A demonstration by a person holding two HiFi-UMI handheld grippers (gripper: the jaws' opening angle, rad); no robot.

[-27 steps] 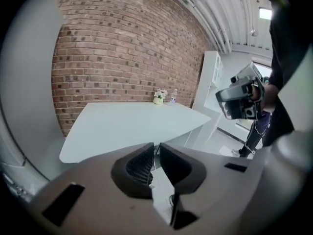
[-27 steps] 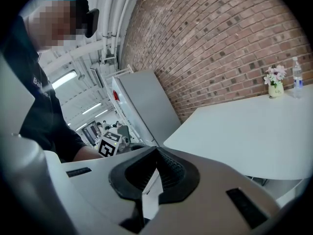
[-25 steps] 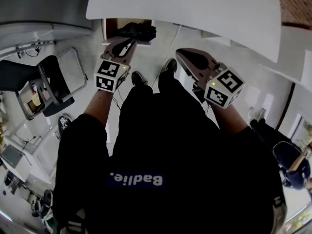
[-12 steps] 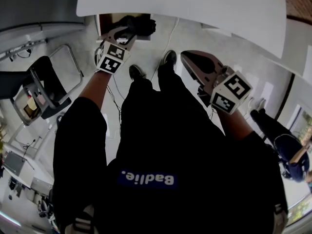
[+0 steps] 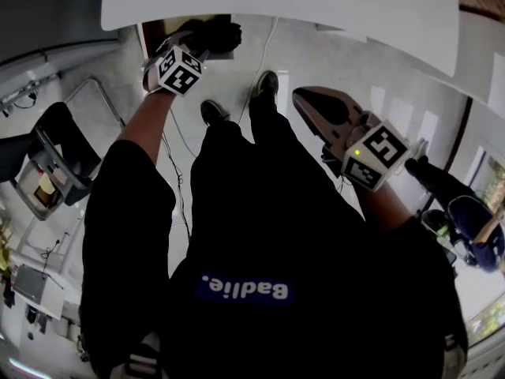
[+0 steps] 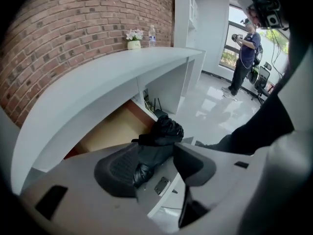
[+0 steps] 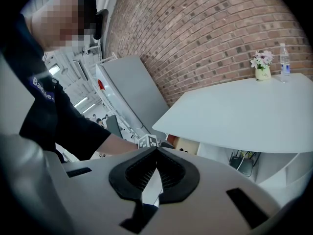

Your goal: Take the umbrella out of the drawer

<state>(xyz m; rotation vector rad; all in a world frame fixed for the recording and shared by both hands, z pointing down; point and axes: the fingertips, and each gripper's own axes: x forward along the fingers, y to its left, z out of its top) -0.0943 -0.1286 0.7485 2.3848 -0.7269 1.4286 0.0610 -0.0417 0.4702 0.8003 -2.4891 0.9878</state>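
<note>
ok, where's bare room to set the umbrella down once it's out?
Free: the desk top, bare apart from the flower pot and water bottle at its far end; also the drawer bottom beside the umbrella. Crowded: the drawer's umbrella side.

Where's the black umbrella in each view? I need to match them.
Head view: umbrella at top left-centre, in the open drawer below the white counter.
Left gripper view: centre, between the left gripper's opening jaws.
Right gripper view: cannot make it out.
Shared landmark: the white counter.
</note>
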